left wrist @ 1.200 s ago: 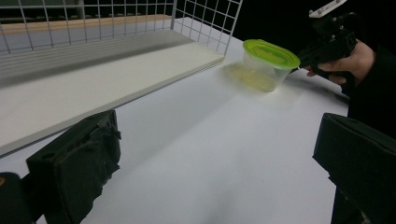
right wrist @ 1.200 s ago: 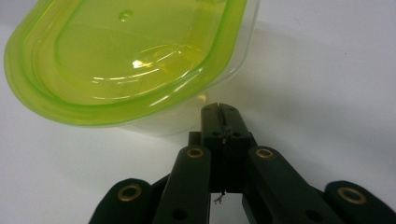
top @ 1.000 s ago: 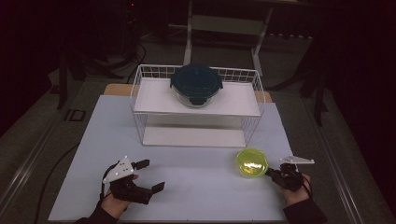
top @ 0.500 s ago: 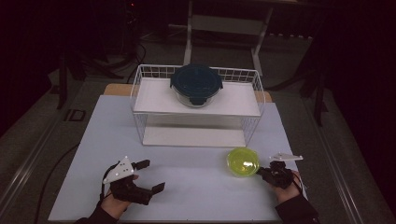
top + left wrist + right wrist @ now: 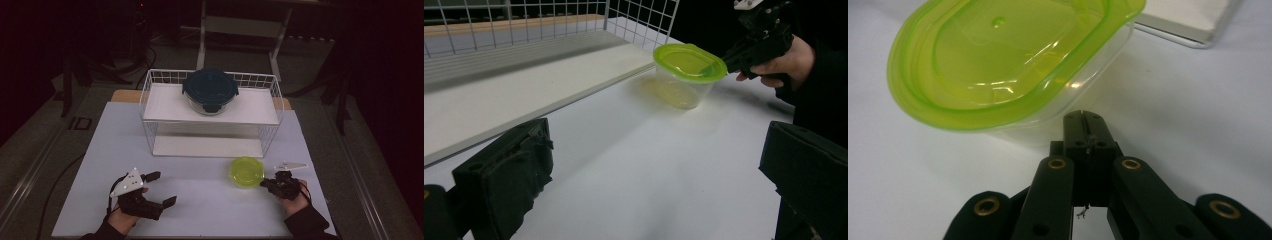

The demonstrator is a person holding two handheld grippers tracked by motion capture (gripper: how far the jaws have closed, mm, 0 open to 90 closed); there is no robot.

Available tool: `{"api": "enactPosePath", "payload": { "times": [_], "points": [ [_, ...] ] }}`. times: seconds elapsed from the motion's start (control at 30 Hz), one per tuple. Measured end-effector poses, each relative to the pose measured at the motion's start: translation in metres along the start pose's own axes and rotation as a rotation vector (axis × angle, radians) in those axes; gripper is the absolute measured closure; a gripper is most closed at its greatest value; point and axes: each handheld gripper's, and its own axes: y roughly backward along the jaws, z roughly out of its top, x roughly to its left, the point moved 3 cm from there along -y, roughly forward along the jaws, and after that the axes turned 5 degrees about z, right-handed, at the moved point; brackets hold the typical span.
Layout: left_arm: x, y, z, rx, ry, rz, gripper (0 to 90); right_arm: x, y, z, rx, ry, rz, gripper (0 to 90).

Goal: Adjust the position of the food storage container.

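Note:
A small clear container with a lime-green lid [image 5: 247, 172] [image 5: 689, 62] [image 5: 998, 65] stands on the white table, in front of the wire rack's right end. My right gripper [image 5: 265, 184] [image 5: 1083, 119] is shut, its tips pressed against the container's wall just under the lid rim. Nothing sits between its jaws. The left gripper view also catches my right gripper [image 5: 726, 61] at the lid's edge. Near the table's front left, my left gripper [image 5: 162, 189] [image 5: 649, 190] stands wide open and holds nothing, aimed toward the container.
A white wire rack [image 5: 150, 100] [image 5: 524, 55] stands at the back centre. On its upper shelf rests a round glass container with a dark blue lid [image 5: 210, 90]. The white table [image 5: 210, 210] stretches between my two hands. Dark floor lies beyond its edges.
The green-lidded container and my right gripper have both shifted left along the table. My left gripper has stayed where it was.

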Motion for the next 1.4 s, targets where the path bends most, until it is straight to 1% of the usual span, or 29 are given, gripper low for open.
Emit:
{"api": "enactPosePath", "payload": {
  "times": [0.1,0.13,0.23,0.3,0.43,0.67,0.9,1.07,1.4],
  "points": [
    [0.0,0.0,0.0,0.002,-0.001,0.001,0.2,0.0,0.0,0.002,-0.001,0.015,-0.019,90.0],
    [0.0,0.0,0.0,0.001,0.0,0.0,0.2,-0.002,0.0,0.002,-0.002,0.009,-0.027,90.0],
    [0.0,0.0,0.0,0.001,0.002,0.001,0.2,-0.005,0.002,0.003,-0.011,-0.005,-0.024,90.0],
    [0.0,0.0,0.0,0.003,0.002,-0.002,0.3,-0.003,0.0,0.004,-0.003,0.007,-0.024,90.0],
    [-0.001,-0.001,-0.001,0.004,-0.001,-0.002,0.2,0.002,-0.008,0.005,0.003,0.012,-0.003,90.0],
    [0.0,0.0,0.0,0.001,-0.003,-0.003,0.2,0.01,-0.021,0.014,0.009,0.033,0.02,90.0],
    [-0.001,0.0,0.0,0.001,-0.004,-0.005,0.3,0.02,-0.036,0.022,0.022,0.063,0.037,90.0],
    [-0.001,0.0,0.0,0.001,-0.001,-0.008,0.3,0.026,-0.044,0.027,0.022,0.067,0.054,90.0],
    [-0.002,0.0,0.0,0.0,-0.005,-0.014,0.2,0.039,-0.059,0.037,0.033,0.104,0.081,90.0]
  ]
}}
